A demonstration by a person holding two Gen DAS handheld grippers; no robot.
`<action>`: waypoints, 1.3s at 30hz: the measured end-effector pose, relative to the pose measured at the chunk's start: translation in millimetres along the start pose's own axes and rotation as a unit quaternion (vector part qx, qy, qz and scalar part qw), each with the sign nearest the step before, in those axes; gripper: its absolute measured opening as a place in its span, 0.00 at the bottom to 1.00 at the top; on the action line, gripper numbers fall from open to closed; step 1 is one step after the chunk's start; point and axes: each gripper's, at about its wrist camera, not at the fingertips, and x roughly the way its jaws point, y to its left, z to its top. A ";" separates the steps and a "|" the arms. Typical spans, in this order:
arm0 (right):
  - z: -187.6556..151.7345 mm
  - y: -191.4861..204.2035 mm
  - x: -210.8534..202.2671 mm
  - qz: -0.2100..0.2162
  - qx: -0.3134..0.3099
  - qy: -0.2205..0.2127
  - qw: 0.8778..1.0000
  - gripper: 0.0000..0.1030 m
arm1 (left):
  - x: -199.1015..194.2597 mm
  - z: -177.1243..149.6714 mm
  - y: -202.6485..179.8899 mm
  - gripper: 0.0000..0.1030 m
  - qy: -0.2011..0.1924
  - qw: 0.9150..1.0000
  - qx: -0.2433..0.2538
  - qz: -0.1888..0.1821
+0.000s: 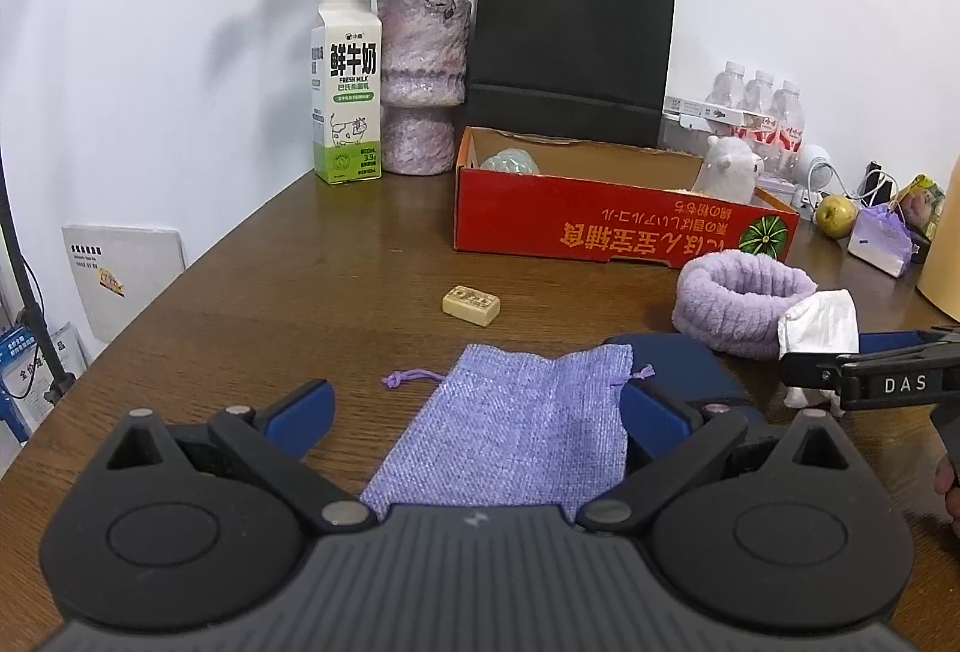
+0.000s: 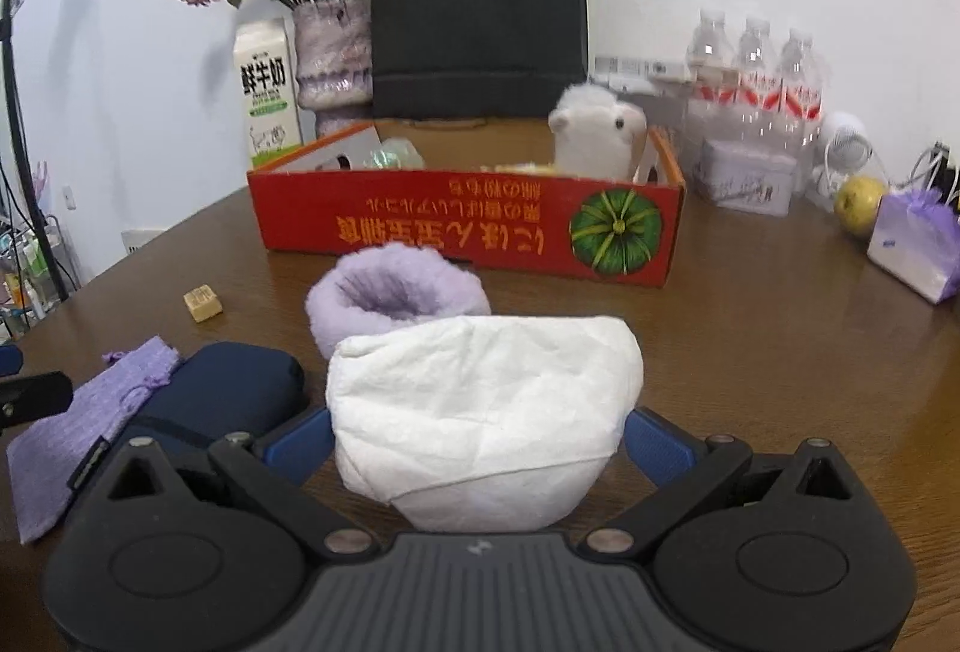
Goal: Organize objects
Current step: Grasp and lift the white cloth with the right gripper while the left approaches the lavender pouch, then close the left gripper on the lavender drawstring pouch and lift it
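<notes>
A lilac fabric pouch (image 1: 510, 430) lies flat on the wooden table (image 1: 336, 280), partly over a navy case (image 1: 678, 358). My left gripper (image 1: 477, 412) is open, its blue fingers on either side of the pouch. My right gripper (image 2: 480, 442) is shut on a folded white cloth (image 2: 480, 400), which the left wrist view shows at its right edge (image 1: 819, 322). Just beyond the cloth sits a fluffy purple headband (image 2: 396, 292). A small beige block (image 1: 471, 305) lies alone mid-table. The open red cardboard box (image 2: 468, 226) holds a white plush sheep (image 2: 594, 136) and a pale green object (image 1: 510, 163).
Along the back wall stand a milk carton (image 1: 347, 94), a vase of dried roses (image 1: 420, 82), a black paper bag (image 1: 570, 46) and water bottles (image 2: 756, 76). A tin (image 2: 744, 175), a yellow-green fruit (image 2: 858, 199) and a purple packet (image 2: 915, 247) sit at right.
</notes>
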 end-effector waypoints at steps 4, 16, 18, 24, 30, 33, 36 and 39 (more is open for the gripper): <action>0.0 -1.5 3.2 0.005 0.003 0.007 1.000 1.00 | -0.1 0.2 0.3 1.00 0.001 1.000 0.000 0.001; -3.9 10.0 -20.2 -0.017 -0.031 -0.053 0.998 0.89 | 1.3 0.1 1.0 1.00 0.001 1.000 -0.004 0.005; -6.3 10.7 -27.6 -0.025 -0.034 -0.068 0.997 0.89 | 1.3 0.1 1.2 1.00 0.001 1.000 -0.004 0.004; -19.0 10.8 -60.0 -0.048 -0.034 -0.112 0.992 0.89 | 1.6 0.8 1.6 1.00 0.005 1.000 -0.004 0.003; -33.7 0.7 -87.5 -0.072 -0.012 -0.133 0.988 0.90 | 3.8 -0.5 0.1 1.00 0.013 1.000 0.000 0.002; -35.6 -2.2 -88.9 -0.071 -0.006 -0.130 0.989 0.90 | 5.9 -1.2 -0.8 1.00 0.020 1.000 0.003 0.001; -36.0 -0.5 -86.5 -0.066 -0.013 -0.124 0.990 0.90 | 7.8 -1.7 -1.1 1.00 0.026 1.000 0.003 0.001; -37.2 2.7 -86.9 -0.061 -0.019 -0.125 0.990 0.90 | 8.8 -1.8 -1.2 1.00 0.028 1.000 0.003 0.001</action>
